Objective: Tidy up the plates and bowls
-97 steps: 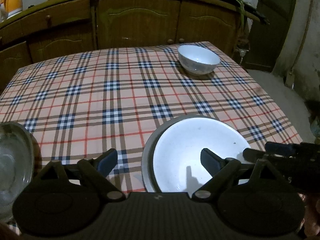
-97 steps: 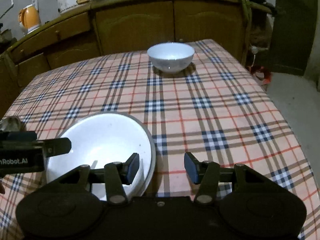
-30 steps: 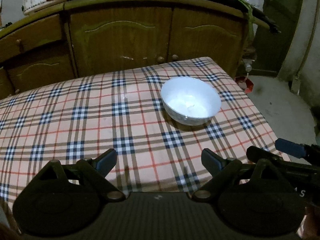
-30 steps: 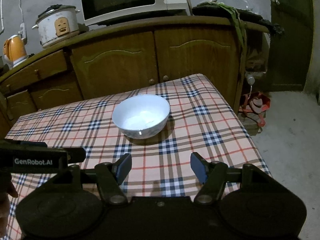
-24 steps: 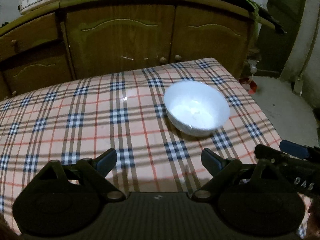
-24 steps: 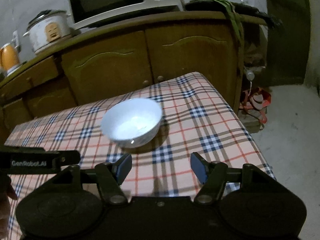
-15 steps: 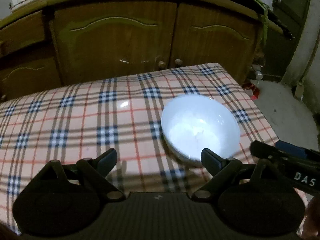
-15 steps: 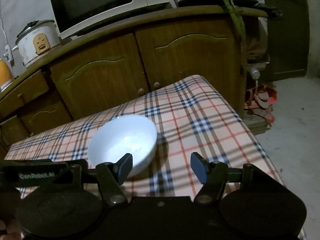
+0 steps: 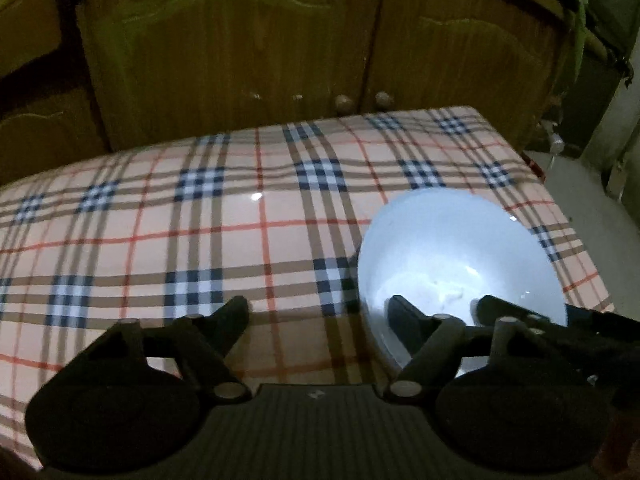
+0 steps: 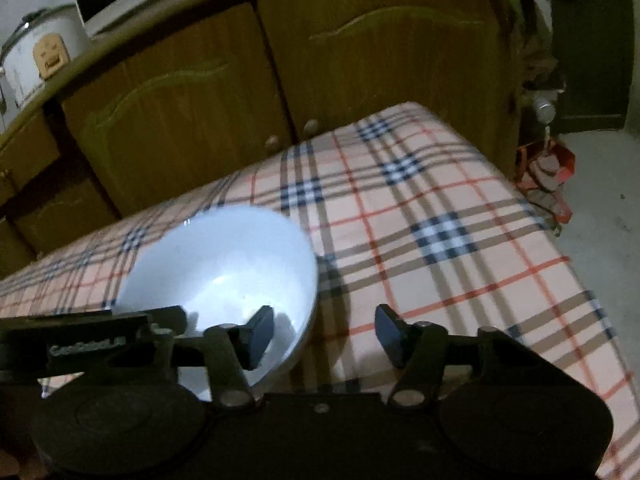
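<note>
The white bowl (image 9: 460,252) sits near the desk's (image 9: 200,240) far right corner. Left gripper (image 9: 316,312) and right gripper (image 10: 322,330), jaws just narrowing but unclamped, each straddle its rim.

Gripper bodies are hiding the white bowl (image 9: 456,248)'s near rim; the rice cooker (image 10: 38,60) is perhaps running off-frame.

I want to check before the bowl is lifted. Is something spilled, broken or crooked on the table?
Nothing stands out. The white bowl sits upright on the checked tablecloth, with no visible chip or spill. Faint marks show at its bottom, too blurred to identify. The cloth lies flat.
</note>
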The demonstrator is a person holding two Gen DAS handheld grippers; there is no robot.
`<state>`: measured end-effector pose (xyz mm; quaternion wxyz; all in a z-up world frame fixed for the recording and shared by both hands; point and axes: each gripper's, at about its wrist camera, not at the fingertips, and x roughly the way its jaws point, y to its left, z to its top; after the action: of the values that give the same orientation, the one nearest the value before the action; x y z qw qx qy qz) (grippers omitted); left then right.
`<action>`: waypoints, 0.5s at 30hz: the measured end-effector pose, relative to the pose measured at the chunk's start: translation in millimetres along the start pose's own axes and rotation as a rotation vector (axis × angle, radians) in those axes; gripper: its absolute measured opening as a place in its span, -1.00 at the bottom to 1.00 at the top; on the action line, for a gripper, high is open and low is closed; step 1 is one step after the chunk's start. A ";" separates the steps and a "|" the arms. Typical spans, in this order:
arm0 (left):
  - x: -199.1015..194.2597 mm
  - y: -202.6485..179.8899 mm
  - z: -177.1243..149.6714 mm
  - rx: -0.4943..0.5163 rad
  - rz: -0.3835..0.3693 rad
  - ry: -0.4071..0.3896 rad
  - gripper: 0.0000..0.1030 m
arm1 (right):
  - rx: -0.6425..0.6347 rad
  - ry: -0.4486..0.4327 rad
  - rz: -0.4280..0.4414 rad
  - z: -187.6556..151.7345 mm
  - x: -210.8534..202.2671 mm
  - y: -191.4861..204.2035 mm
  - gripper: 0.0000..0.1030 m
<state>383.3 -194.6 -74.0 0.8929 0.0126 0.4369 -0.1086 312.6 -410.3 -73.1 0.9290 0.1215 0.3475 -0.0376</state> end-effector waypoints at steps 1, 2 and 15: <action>1.5 -0.3 0.3 -0.004 -0.007 -0.017 0.51 | 0.001 0.002 0.008 -0.8 3.2 0.9 0.22; 3.0 0.6 1.0 -0.013 -0.011 -0.026 0.51 | 0.011 -0.010 0.020 -1.4 4.9 0.2 0.21; -2.2 -7.8 -7.1 0.005 -0.165 -0.032 -0.43 | 0.137 -0.018 0.121 -7.2 -3.7 -5.9 -0.57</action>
<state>374.9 -201.0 -76.1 0.8877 -0.0228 0.4217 -0.1833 304.3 -414.3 -77.1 0.9222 0.2050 0.3278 -0.0062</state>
